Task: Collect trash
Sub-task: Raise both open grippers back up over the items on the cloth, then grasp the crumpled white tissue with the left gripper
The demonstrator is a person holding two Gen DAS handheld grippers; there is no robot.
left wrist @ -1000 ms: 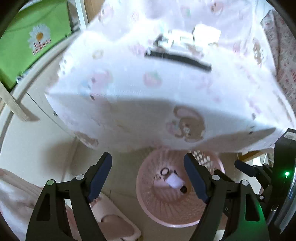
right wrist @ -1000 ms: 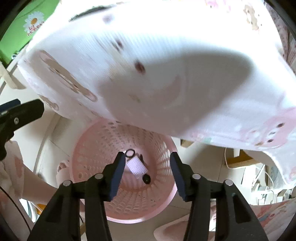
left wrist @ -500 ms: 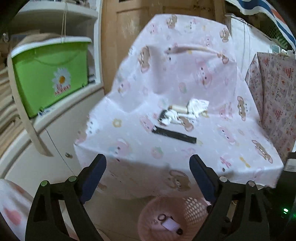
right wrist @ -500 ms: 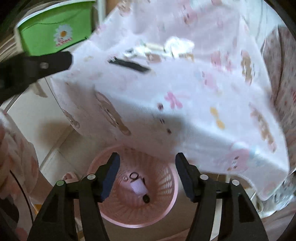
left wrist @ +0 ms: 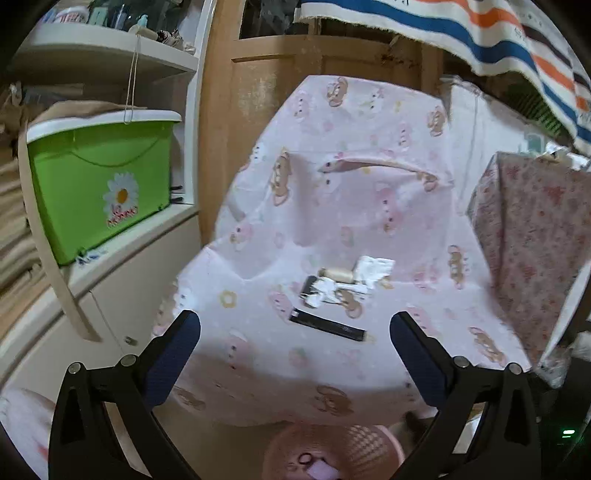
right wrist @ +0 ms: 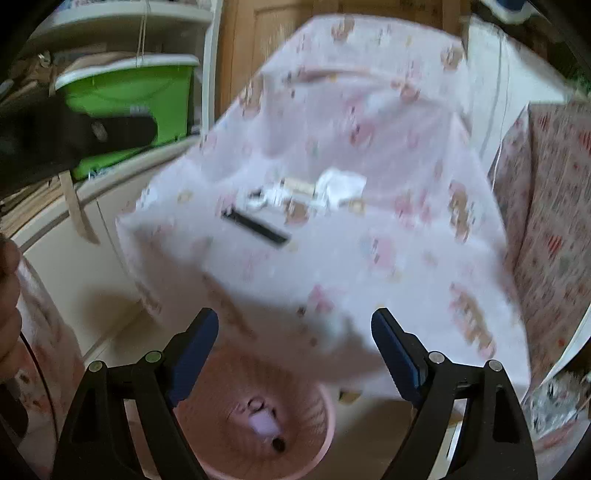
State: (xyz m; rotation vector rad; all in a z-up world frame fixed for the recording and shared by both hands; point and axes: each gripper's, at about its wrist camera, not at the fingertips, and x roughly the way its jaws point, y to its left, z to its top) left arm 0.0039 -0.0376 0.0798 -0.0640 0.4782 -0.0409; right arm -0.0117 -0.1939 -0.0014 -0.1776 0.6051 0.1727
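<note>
A pink-patterned cloth (left wrist: 332, 229) covers a seat. On it lie a flat black strip (left wrist: 327, 325), crumpled white paper (left wrist: 373, 269) and a pale roll (left wrist: 336, 274); the same strip (right wrist: 255, 226) and paper (right wrist: 340, 184) show blurred in the right wrist view. A pink perforated basket (right wrist: 314, 435) stands on the floor below the seat's front edge, with a few small scraps inside; its rim (left wrist: 280, 446) shows in the left wrist view. My left gripper (left wrist: 295, 332) and right gripper (right wrist: 293, 332) hang in front of the seat, jaws still opening, nothing between them.
A green box with a daisy (left wrist: 99, 184) sits on a white shelf unit at left. A floral-covered piece of furniture (left wrist: 535, 251) stands at right, a striped cloth (left wrist: 480, 33) hangs above. The left gripper (right wrist: 74, 129) crosses the right wrist view at upper left.
Both grippers have risen from over the basket and tilted up, so the seat top with its trash has come into view. Both pairs of jaws have spread wider.
</note>
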